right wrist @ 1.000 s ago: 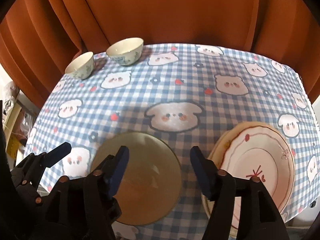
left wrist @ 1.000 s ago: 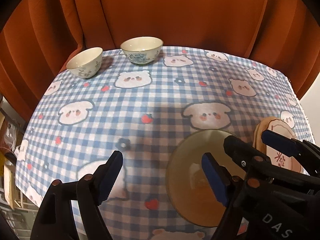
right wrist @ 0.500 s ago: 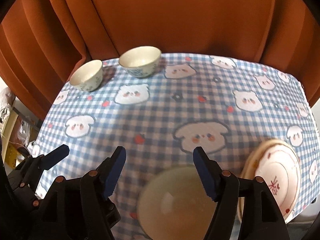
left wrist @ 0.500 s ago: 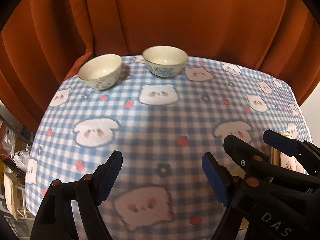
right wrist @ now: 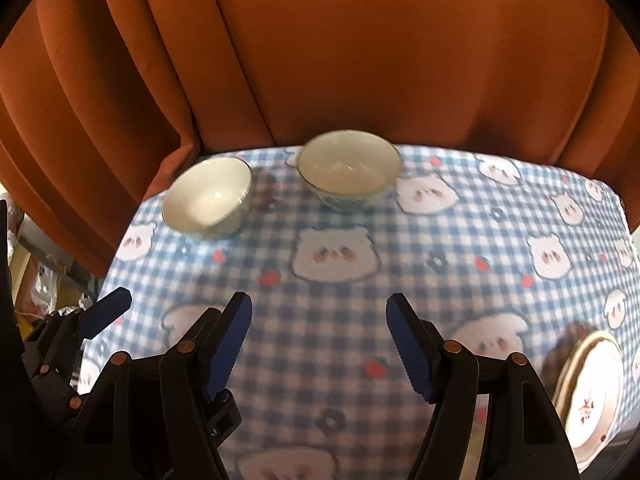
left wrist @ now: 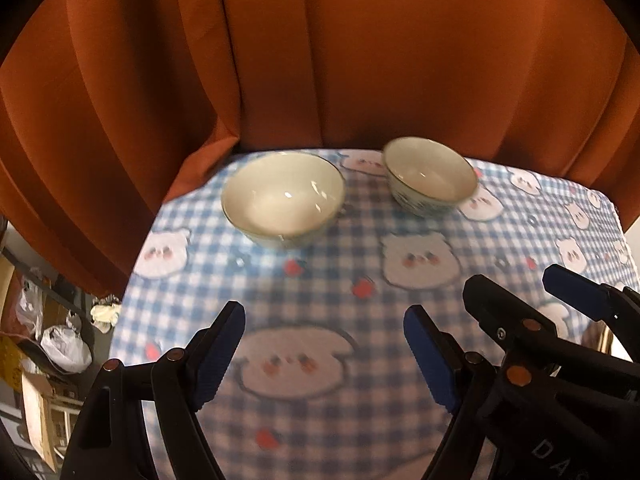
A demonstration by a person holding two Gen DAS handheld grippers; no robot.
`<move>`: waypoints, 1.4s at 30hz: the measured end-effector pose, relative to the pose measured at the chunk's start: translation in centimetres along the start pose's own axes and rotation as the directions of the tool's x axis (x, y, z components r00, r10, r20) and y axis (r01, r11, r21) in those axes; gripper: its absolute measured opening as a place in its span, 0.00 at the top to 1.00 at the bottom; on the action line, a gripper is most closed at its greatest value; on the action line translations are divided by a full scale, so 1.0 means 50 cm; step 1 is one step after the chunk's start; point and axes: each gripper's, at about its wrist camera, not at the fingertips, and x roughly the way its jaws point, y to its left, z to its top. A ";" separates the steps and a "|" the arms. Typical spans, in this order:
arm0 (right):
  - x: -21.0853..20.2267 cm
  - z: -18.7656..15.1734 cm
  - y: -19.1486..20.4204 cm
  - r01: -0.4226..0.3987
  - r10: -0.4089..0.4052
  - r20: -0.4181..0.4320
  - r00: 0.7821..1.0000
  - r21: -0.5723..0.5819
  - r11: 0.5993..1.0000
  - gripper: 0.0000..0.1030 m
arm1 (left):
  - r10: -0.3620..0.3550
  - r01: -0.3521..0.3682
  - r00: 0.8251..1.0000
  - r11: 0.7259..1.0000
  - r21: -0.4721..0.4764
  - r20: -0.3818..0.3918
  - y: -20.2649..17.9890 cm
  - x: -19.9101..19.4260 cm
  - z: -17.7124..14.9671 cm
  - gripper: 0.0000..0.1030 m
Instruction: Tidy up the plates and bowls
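bowls (left wrist: pixel 283 198): you see glossy glazed ceramic;
tablecloth (right wrist: pixel 460 280): matt checked cloth;
curtain (right wrist: pixel 360 60): matt rust cloth;
pads (left wrist: pixel 430 356): ridged blue

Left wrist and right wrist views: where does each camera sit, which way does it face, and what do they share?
Left wrist: on the left hand-held gripper, angled down over the checked tablecloth toward the curtain; own open fingers show, the right hand-held gripper at right.
Right wrist: on the right hand-held gripper, same heading; own open fingers show, a left finger at left, plates at right.
Shared: the left bowl and right bowl.
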 end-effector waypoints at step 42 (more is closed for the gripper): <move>0.345 0.216 0.153 -0.017 0.019 -0.073 0.997 0.027 0.999 0.54 | -0.011 0.008 0.996 1.000 -0.030 -0.091 0.160 0.307 0.204 0.37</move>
